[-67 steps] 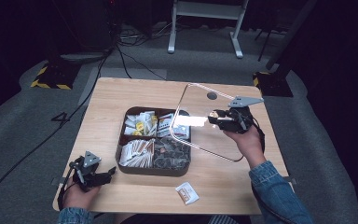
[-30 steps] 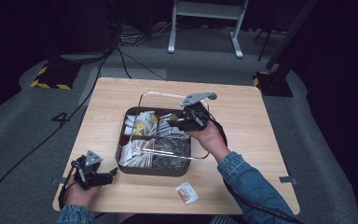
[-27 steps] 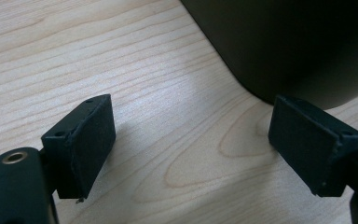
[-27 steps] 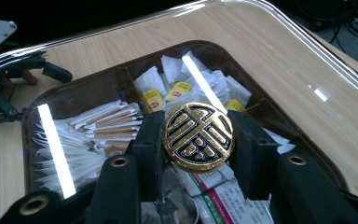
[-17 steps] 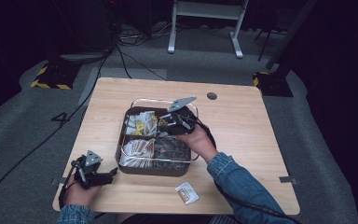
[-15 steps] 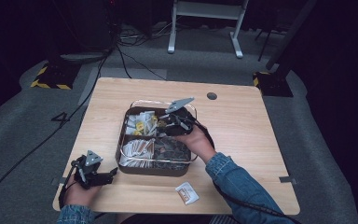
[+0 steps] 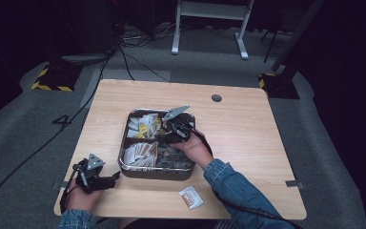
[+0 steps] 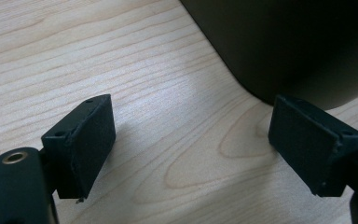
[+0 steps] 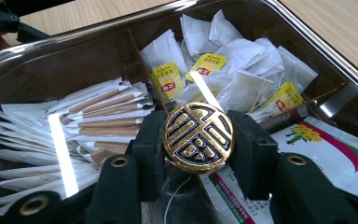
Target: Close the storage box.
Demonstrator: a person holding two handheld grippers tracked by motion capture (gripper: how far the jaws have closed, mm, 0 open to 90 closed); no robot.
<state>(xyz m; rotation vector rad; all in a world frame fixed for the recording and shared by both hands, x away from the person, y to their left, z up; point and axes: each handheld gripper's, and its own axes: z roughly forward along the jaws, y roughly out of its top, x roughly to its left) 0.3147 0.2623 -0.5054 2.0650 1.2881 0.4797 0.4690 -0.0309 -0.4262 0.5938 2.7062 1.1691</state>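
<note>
**Clear lid held by its gold knob over the sachet box**

The right gripper (image 9: 198, 140) has its two black jaws clamped on a round gold knob (image 9: 198, 137) with a dark pattern, one jaw on each side of it. The knob sits in the middle of a clear lid (image 9: 65, 46), whose shiny rim curves across the right gripper view with the light streaking on it. Seen from above, the right gripper (image 7: 175, 130) is over the dark box (image 7: 155, 171) near the middle of the tabletop (image 7: 248, 138), above the box's far right part, with the person's hand (image 7: 195, 150) and blue sleeve (image 7: 233, 186) coming in behind it. Whether the lid is fully seated on the rim I cannot tell.

Through the lid the box's compartments show: white tea bags with yellow tags (image 9: 209, 70) in one, long white and brown sachets (image 9: 98, 112) in the next, and flat packets with a yellow flower print (image 9: 326, 144) beside the gripper.

The left gripper (image 7: 102, 180) rests low at the near left corner of the tabletop, jaws pointing toward the box. In its own view the left gripper (image 8: 191, 144) stands wide apart with only bare wood between the jaws, the box's dark rounded corner (image 8: 298, 51) just ahead.

One small white packet (image 7: 191, 197) lies loose on the tabletop, near the front edge and apart from the box.
</note>
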